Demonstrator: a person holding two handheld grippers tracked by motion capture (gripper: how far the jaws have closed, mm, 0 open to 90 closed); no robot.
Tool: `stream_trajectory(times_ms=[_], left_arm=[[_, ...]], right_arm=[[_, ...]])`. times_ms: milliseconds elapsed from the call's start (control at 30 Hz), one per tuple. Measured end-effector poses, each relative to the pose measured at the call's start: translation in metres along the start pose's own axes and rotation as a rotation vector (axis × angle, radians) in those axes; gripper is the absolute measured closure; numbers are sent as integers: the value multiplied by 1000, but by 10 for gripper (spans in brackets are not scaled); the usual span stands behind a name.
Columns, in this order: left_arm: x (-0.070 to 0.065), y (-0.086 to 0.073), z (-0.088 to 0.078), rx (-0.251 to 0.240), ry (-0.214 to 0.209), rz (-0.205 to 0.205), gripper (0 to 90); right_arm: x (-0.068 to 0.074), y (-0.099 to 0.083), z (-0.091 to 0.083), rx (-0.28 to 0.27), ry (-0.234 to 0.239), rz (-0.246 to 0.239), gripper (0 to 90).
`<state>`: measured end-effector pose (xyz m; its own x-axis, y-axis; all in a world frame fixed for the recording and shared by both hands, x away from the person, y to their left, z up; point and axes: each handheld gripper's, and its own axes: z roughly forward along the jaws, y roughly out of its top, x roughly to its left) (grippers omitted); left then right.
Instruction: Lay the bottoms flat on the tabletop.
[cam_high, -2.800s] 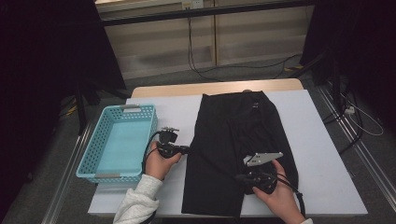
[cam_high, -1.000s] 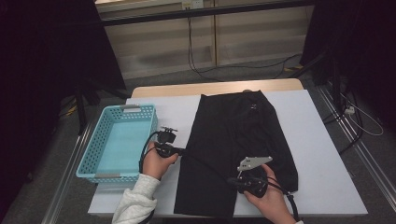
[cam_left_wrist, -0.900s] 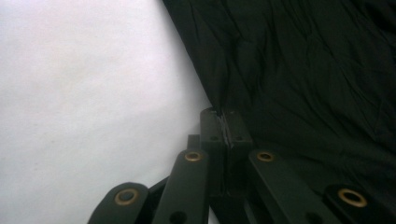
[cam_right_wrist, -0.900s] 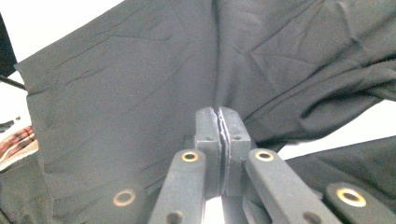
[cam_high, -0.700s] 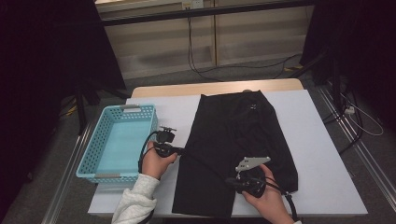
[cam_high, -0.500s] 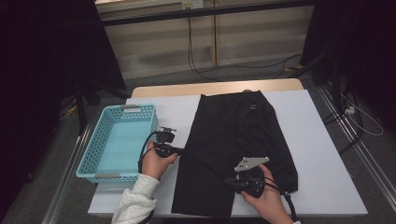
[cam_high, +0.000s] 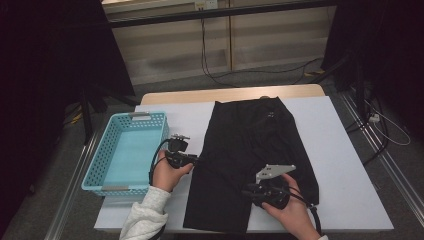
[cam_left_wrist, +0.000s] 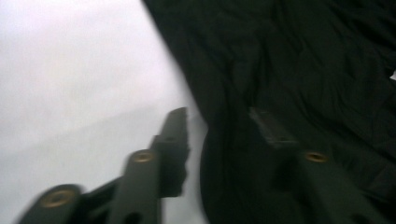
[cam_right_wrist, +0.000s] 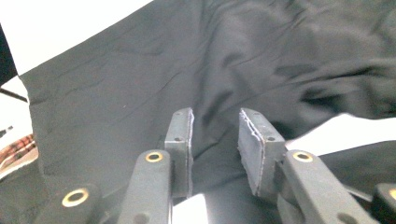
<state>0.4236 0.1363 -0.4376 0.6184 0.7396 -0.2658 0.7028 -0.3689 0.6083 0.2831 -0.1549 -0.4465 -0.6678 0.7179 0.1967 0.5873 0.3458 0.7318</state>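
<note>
A black garment (cam_high: 255, 145) lies flat along the middle of the white-covered table (cam_high: 345, 165). My left gripper (cam_high: 196, 161) sits at the garment's left edge. In the left gripper view this gripper (cam_left_wrist: 219, 116) has one jaw over the white cover and the other over the black cloth (cam_left_wrist: 299, 60). My right gripper (cam_high: 247, 190) rests on the garment's lower part, near the front edge. In the right gripper view this gripper (cam_right_wrist: 215, 116) has its pads apart, with wrinkled cloth (cam_right_wrist: 140, 74) lying loose between them. Both grippers' jaws have just been opening and neither pinches the cloth.
A light blue plastic basket (cam_high: 98, 165) stands on the table's left side, close beside my left hand. Bare white cover lies to the right of the garment. Cables run across the floor behind the table.
Since the earliest frame my right hand has drifted a little left and toward the front edge. The garment's lower end has shifted left with it. My left hand has stayed put.
</note>
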Motion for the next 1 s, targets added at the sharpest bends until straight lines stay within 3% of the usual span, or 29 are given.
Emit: stream_trajectory(times_ms=[133,267,433,633,833,900,1000], left_arm=[[-4,3,3,-19,-26,58,403],[-7,5,9,-39,-25,98,295],[-13,9,15,-33,-23,162,227],[-20,13,22,-17,-27,185,210],[-24,15,27,-8,-39,197,205],[-26,15,29,-7,-36,199,204],[-27,16,31,-8,-38,205,204]], right_arm=[[-10,0,-13,-26,-31,11,558],[-25,-3,-28,-41,-96,29,473],[-45,-13,-46,-64,-175,60,465],[-61,-25,-61,-51,-296,86,508],[-70,-36,-66,-33,-369,121,550],[-73,-39,-66,-24,-390,137,609],[-77,-45,-67,-11,-394,155,800]])
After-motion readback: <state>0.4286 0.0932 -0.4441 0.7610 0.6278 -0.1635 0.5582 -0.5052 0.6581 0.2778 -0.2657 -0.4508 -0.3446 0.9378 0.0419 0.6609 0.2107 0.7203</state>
